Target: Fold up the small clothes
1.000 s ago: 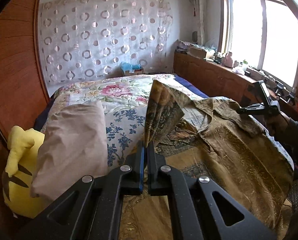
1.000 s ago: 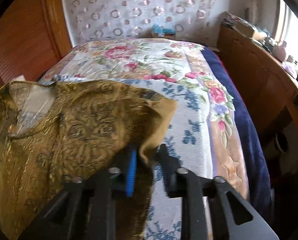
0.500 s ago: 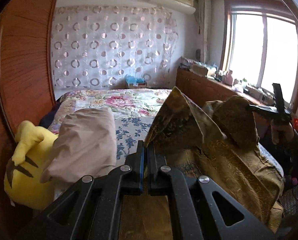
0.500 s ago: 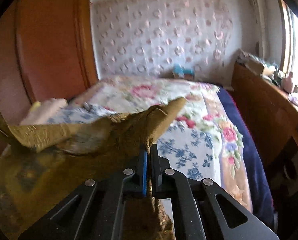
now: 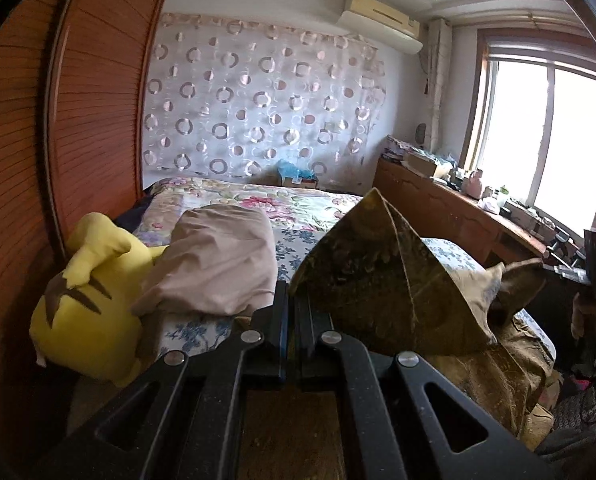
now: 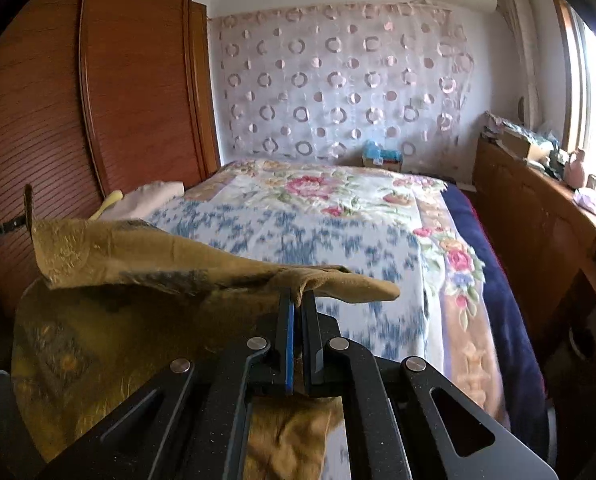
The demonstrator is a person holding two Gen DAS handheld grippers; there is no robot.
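A gold-brown patterned garment (image 5: 378, 292) hangs stretched between both grippers above the near end of the bed. My left gripper (image 5: 291, 294) is shut on one corner, which stands up as a peaked fold. In the right wrist view my right gripper (image 6: 298, 298) is shut on another edge of the garment (image 6: 137, 256), and a sleeve-like flap pokes out to its right. Each gripper shows in the other's view: the right gripper (image 5: 554, 266) at the far right in a hand, the left gripper (image 6: 27, 216) at the far left. The rest of the garment sags below.
The bed carries a floral cover (image 6: 318, 216) with a navy blanket (image 6: 478, 240) along its right side. A beige pillow (image 5: 217, 264) and a yellow plush toy (image 5: 81, 312) lie by the wooden wardrobe (image 5: 77, 140). A cluttered wooden cabinet (image 5: 450, 208) runs under the window.
The right gripper closed on the garment's edge. Both grippers then lifted the garment off the bed and drew it back, so it now hangs stretched between them.
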